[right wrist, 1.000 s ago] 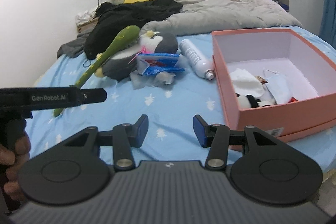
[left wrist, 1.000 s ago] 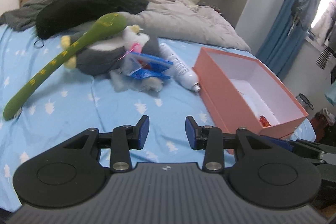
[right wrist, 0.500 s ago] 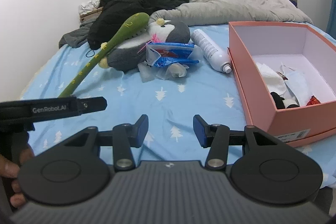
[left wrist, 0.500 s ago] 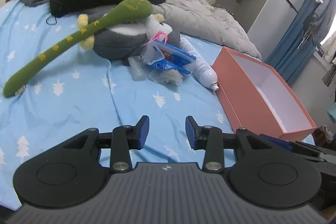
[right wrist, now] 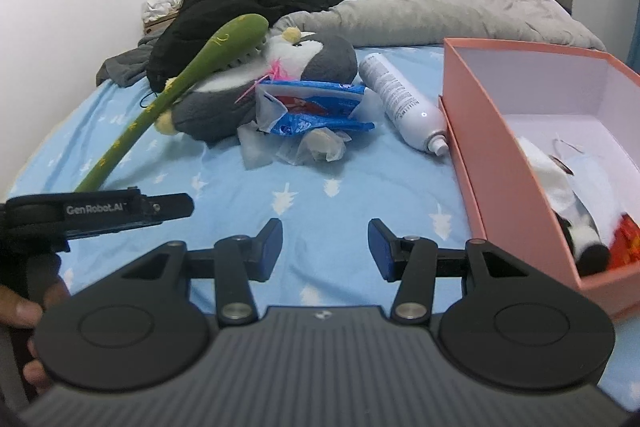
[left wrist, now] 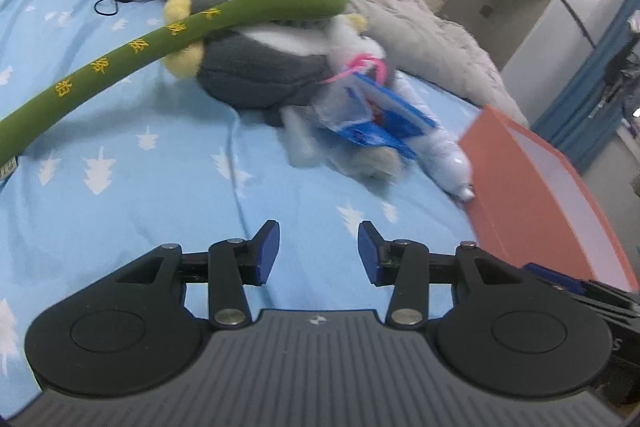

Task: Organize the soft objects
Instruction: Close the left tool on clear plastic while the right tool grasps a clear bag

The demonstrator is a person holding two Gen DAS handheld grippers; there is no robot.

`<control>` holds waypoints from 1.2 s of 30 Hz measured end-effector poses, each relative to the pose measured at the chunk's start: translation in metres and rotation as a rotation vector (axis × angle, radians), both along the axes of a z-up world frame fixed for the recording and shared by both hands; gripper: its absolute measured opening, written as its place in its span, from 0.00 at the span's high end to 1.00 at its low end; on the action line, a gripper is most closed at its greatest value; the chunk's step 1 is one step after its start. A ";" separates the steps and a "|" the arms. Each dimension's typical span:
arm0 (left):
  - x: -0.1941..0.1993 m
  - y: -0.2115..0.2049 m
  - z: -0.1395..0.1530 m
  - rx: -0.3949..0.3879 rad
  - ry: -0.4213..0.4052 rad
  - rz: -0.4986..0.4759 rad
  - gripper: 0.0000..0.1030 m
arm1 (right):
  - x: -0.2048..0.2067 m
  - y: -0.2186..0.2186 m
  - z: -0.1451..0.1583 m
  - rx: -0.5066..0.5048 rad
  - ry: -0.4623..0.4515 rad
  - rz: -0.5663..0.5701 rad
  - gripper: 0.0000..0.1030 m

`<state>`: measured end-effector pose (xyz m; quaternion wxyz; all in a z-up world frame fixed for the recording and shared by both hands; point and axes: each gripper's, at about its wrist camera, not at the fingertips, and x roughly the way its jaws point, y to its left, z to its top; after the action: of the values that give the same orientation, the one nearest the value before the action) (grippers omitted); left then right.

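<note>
While the left tool (left wrist: 319, 247) has come down and closer to the pile since a second ago, its jaws are opening with nothing between them, only blue bedsheet (left wrist: 120, 195) showing in the gap. The penguin plush (left wrist: 264, 67) now fills the upper middle of the left wrist frame, with the green plush stick (left wrist: 132, 55) lying across it from the upper middle down to the left edge, and the blue packet (left wrist: 380, 123) touching it on the right. The right tool (right wrist: 325, 249) has moved in too, jaws apart and empty; in its frame the white bottle (right wrist: 404, 103) lies just beside the pink box (right wrist: 504, 163) at the right, which already holds a few soft items. The left tool shows at the lower left of that frame, gripped by a hand (right wrist: 24, 307). Judging by the approach and widening jaws, a grab of the plush or the stick is being set up; nothing has been picked yet.
</note>
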<state>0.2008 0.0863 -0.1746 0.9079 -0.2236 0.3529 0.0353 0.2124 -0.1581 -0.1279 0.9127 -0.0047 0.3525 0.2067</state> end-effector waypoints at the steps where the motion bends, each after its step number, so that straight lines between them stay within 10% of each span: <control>1: 0.007 0.003 -0.003 0.002 0.008 0.008 0.52 | 0.006 0.002 -0.003 -0.010 -0.008 0.002 0.48; 5: 0.034 0.012 -0.012 -0.027 0.015 0.003 0.52 | 0.031 0.004 -0.012 0.021 0.006 -0.015 0.35; 33: 0.160 0.041 -0.069 -0.141 -0.006 -0.020 0.53 | 0.172 0.069 -0.085 0.072 0.098 0.034 0.36; 36: 0.160 0.041 -0.072 -0.131 0.000 0.007 0.66 | 0.176 0.074 -0.089 0.083 0.111 0.045 0.43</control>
<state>0.3605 0.1271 -0.2462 0.8913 -0.2837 0.3535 0.0153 0.3885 -0.0846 -0.2172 0.8863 0.0364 0.3935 0.2416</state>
